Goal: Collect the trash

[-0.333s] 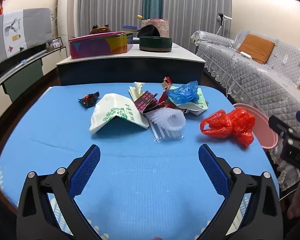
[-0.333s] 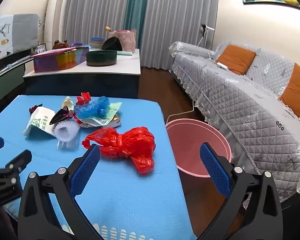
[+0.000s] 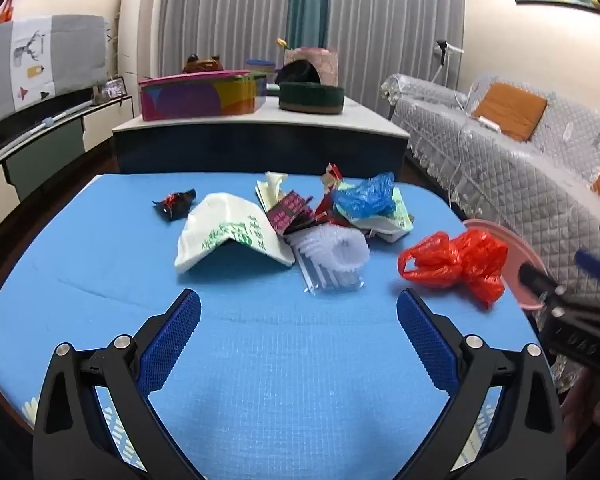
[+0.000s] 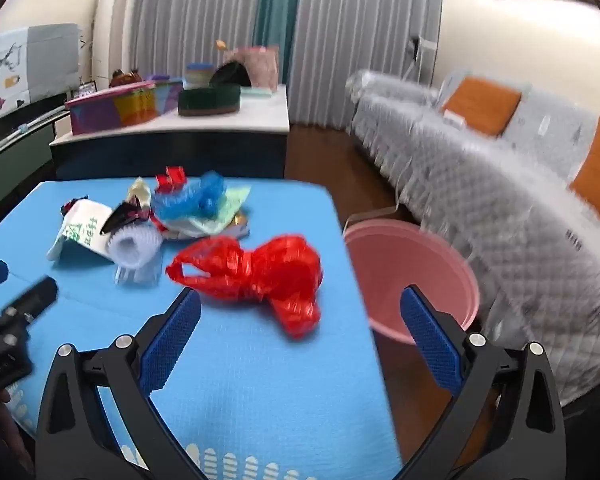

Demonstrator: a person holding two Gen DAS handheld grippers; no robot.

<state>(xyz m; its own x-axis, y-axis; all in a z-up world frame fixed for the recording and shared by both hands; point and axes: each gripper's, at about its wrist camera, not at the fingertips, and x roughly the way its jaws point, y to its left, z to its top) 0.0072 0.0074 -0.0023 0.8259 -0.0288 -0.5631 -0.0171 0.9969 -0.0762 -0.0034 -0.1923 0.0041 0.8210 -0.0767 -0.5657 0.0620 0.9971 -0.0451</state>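
A heap of trash lies on the blue table (image 3: 260, 360): a white printed bag (image 3: 228, 236), a ribbed clear plastic piece (image 3: 332, 256), a blue plastic bag (image 3: 364, 200), wrappers and a small black wrapper (image 3: 174, 206). A crumpled red plastic bag (image 3: 456, 262) (image 4: 256, 272) sits apart at the right, near the table edge. A pink bucket (image 4: 412, 272) stands on the floor beside that edge. My left gripper (image 3: 298, 312) is open over bare table short of the heap. My right gripper (image 4: 300, 312) is open, with the red bag just beyond its fingers. Neither holds anything.
A long white-topped counter (image 3: 260, 124) behind the table carries a colourful box (image 3: 198, 96) and a dark green tin (image 3: 312, 98). A sofa under a quilted grey cover (image 4: 500, 184) with orange cushions runs along the right. Dark wood floor (image 4: 328, 172) lies between.
The right gripper has swung left and closer to the red bag; its view is now blurred. The left gripper has hardly moved. Both stay open.
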